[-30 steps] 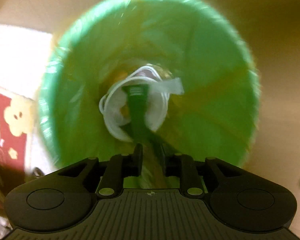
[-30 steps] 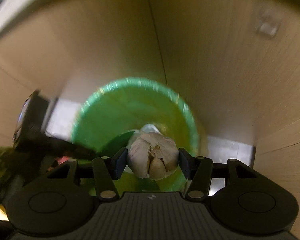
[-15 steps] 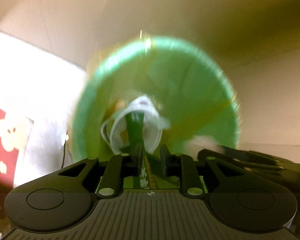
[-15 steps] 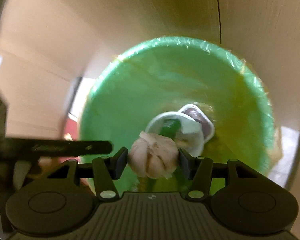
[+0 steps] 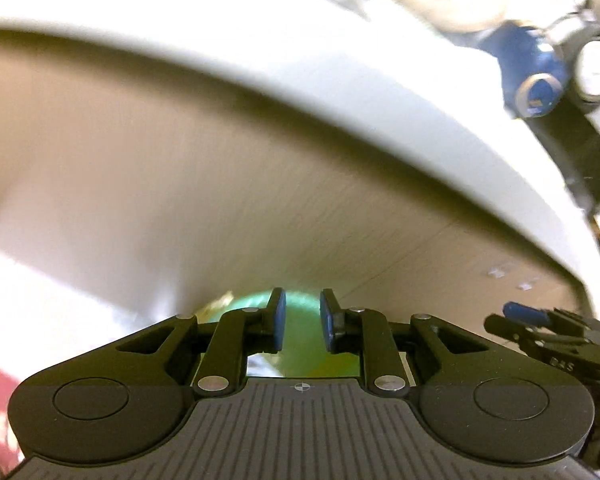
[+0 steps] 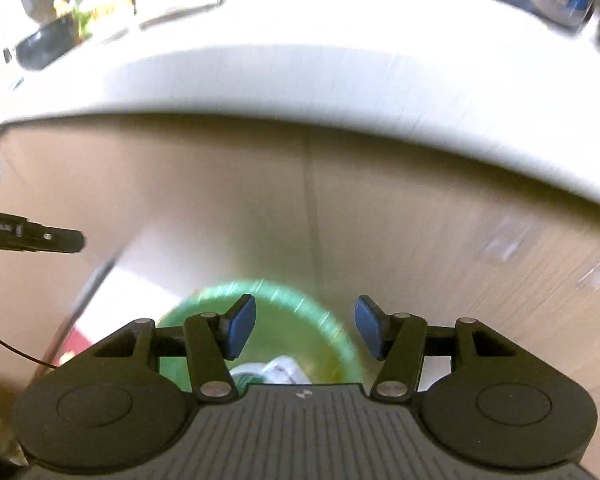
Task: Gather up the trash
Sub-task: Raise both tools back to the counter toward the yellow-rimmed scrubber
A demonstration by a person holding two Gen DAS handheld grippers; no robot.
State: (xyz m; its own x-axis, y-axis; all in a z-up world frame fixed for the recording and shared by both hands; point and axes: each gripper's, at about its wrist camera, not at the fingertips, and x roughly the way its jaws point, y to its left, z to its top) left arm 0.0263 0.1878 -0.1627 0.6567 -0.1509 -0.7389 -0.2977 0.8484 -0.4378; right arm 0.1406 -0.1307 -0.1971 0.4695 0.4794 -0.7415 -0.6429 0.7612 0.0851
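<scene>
Both tools now empty w/ jaws apart, left tool narrow, right tool wider: garlic gone from right, wrapper from left, trash sits in green bin below/ahead, so drop looks done.

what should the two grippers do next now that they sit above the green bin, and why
Probably carry both up over the white countertop edge to look for more trash. The left gripper and right gripper have nothing between their blue pads, and the round green plastic-lined bin below already holds white scraps.
</scene>
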